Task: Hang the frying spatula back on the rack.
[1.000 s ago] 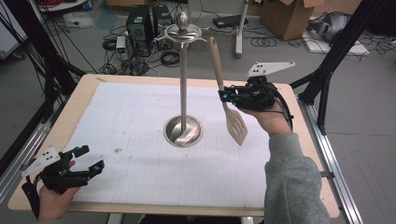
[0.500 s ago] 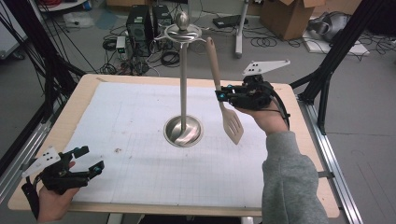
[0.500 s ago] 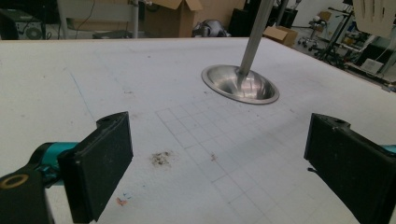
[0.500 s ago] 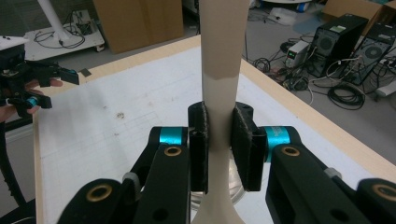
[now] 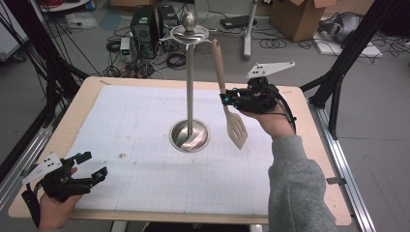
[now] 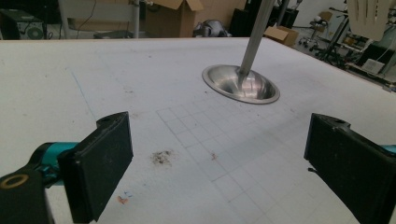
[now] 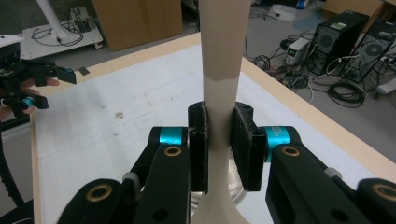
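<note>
Right gripper (image 5: 226, 99): clenched on the neck of the beige slotted spatula (image 5: 227, 96); in the right gripper view both black pads press the handle from either side, the narrow handle filling the gap between them; held above the right half of the table by a hand in a grey sleeve (image 5: 297, 183)

Spatula: hangs in the air, tilted, handle end up near the head of the metal stand (image 5: 189, 82), slotted blade down just beside the stand's round base; blade clear of the white gridded mat (image 5: 121, 130); whether the handle tip touches the stand's top hooks I cannot tell

Left gripper (image 5: 89, 166): jaws spread wide with nothing between them; in the left gripper view only bare mat lies between the pads (image 6: 100, 168); low over the near left corner of the table (image 5: 72, 113), well apart from stand and spatula
</note>
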Demonstrator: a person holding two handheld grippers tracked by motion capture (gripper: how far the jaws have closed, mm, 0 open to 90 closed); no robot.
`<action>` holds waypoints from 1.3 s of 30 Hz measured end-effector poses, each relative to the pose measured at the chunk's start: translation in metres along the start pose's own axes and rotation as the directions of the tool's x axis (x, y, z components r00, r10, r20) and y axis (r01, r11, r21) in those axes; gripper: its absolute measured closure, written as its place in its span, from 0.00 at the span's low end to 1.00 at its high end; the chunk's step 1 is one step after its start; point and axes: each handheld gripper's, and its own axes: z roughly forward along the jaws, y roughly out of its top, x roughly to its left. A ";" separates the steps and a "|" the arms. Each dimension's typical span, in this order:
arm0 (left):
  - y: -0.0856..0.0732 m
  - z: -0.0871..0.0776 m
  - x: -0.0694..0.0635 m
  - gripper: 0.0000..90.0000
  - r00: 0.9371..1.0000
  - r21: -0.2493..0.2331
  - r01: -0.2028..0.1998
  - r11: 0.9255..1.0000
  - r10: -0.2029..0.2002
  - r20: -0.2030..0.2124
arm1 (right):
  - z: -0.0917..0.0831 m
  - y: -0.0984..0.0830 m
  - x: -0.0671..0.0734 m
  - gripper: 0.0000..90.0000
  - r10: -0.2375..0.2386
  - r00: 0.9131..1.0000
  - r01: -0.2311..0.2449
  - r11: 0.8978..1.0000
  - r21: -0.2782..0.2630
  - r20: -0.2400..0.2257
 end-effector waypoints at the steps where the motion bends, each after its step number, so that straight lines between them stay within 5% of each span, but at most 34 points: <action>1: 0.000 0.000 0.000 0.09 1.000 0.002 -0.002 1.000 0.002 0.000 | 0.001 0.001 0.000 0.86 -0.004 1.000 0.004 1.000 -0.002 0.000; 22: -0.001 -0.004 -0.002 0.09 1.000 0.006 -0.005 1.000 0.005 -0.006 | 0.016 0.005 0.009 0.86 -0.006 1.000 0.006 1.000 0.027 0.014; 39: -0.002 -0.007 -0.002 0.09 1.000 0.008 0.001 1.000 -0.001 -0.012 | 0.029 0.002 0.011 0.86 0.012 1.000 -0.011 1.000 -0.018 0.015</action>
